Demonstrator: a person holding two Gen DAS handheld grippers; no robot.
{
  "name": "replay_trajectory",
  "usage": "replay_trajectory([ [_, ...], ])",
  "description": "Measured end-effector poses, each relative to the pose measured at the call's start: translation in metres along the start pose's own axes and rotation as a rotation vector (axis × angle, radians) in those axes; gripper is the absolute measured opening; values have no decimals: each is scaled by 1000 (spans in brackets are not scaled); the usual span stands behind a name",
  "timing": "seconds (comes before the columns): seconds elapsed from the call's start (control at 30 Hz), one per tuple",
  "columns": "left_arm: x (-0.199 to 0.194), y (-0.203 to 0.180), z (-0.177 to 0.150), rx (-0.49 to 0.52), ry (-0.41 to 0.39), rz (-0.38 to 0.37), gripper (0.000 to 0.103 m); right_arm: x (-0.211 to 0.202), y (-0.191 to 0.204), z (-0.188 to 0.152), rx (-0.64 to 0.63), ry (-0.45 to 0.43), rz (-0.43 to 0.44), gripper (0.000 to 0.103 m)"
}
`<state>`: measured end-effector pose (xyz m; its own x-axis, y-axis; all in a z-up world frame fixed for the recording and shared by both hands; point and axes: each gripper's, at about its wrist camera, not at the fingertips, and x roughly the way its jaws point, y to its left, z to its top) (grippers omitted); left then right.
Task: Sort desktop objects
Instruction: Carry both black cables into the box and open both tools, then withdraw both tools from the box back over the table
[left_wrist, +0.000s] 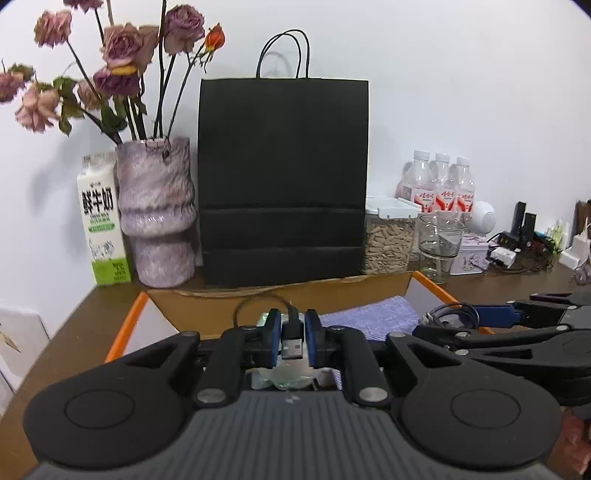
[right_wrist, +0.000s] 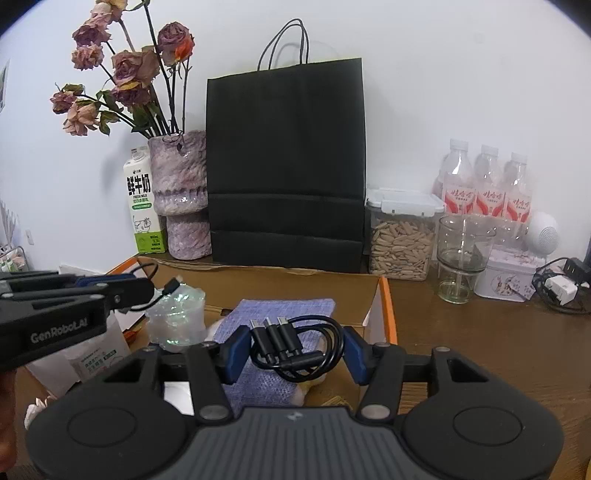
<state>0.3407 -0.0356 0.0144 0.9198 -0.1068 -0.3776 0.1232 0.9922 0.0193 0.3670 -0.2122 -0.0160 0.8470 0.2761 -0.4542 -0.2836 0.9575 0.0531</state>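
Two claws: left claw (left_wrist: 291, 334) clamped on USB cable (left_wrist: 293, 338), right claw (right_wrist: 297, 350) apart, seemingly around coiled cable (right_wrist: 295, 347).

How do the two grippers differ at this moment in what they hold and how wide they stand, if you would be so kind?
The left gripper is shut tight on a short black USB cable, pinching its USB-A plug, while the right gripper stands wide open. The right gripper holds nothing; a coiled multi-plug cable lies between its fingers on the purple cloth. Both hang over the cardboard box and have blue pads.
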Motion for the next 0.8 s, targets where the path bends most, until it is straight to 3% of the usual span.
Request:
replay_trajectory([
  [0.03, 0, 0, 0, 2, -1, 13, 31, 0, 0, 0, -2, -1, -1, 68],
  [0.07, -1, 0, 0, 3, -3, 25, 55, -1, 0, 0, -5, -6, -8, 83],
  [0.17, -3, -2, 0, 20, -19, 121, 96, -6, 0, 0, -14, -28, -37, 96],
  [0.2, -4, -2, 1, 30, -28, 154, 103, -6, 0, 1, -13, -26, -47, 98],
  [0.27, -6, -1, 1, 34, -44, 197, 103, -6, -1, 2, -7, -23, -62, 103],
  [0.4, -7, 7, 3, -5, -23, 161, 103, -4, 0, 1, -9, -4, -50, 103],
  [0.8, -8, 9, 1, 4, -6, 162, 103, -4, 1, 0, -12, 8, -48, 103],
])
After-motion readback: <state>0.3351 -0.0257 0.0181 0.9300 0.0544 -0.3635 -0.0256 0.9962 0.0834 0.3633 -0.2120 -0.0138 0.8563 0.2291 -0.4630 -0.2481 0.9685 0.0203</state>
